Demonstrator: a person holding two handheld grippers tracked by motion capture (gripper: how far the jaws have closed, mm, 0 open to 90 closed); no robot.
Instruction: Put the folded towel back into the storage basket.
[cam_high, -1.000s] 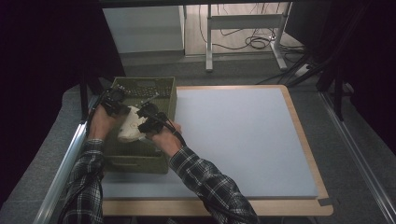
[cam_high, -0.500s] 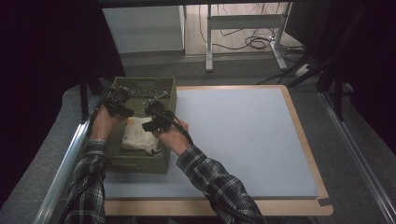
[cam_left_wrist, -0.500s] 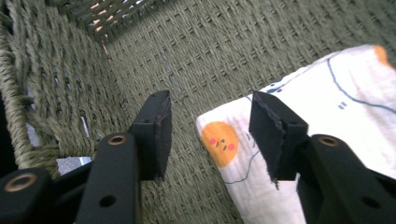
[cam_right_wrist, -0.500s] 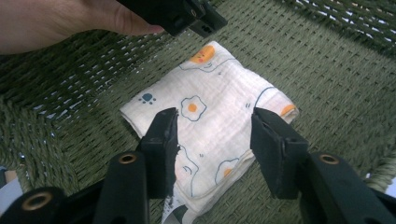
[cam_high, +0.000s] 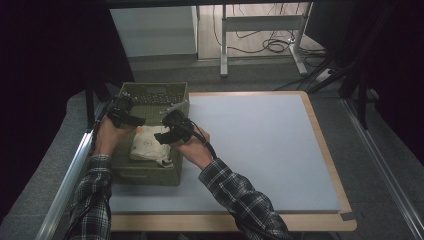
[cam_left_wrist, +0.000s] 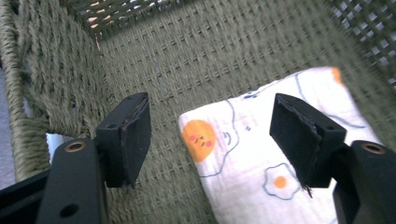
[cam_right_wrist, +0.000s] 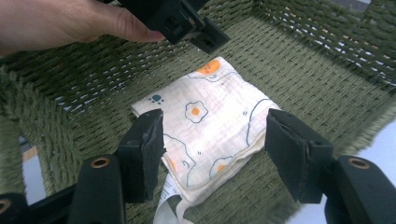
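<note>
Lying flat on the floor of the olive woven basket (cam_high: 150, 172), folded into a soft cream square printed with fried eggs: the cloth (cam_high: 149, 145). Hovering just above it with nothing between the jaws, both released and just opening: left tongs (cam_left_wrist: 210, 135) and right tongs (cam_right_wrist: 215, 149). Sitting at the left edge of the pale blue surface (cam_high: 260, 150), wood-rimmed, amid a dim room with cables trailing on the floor.
</note>
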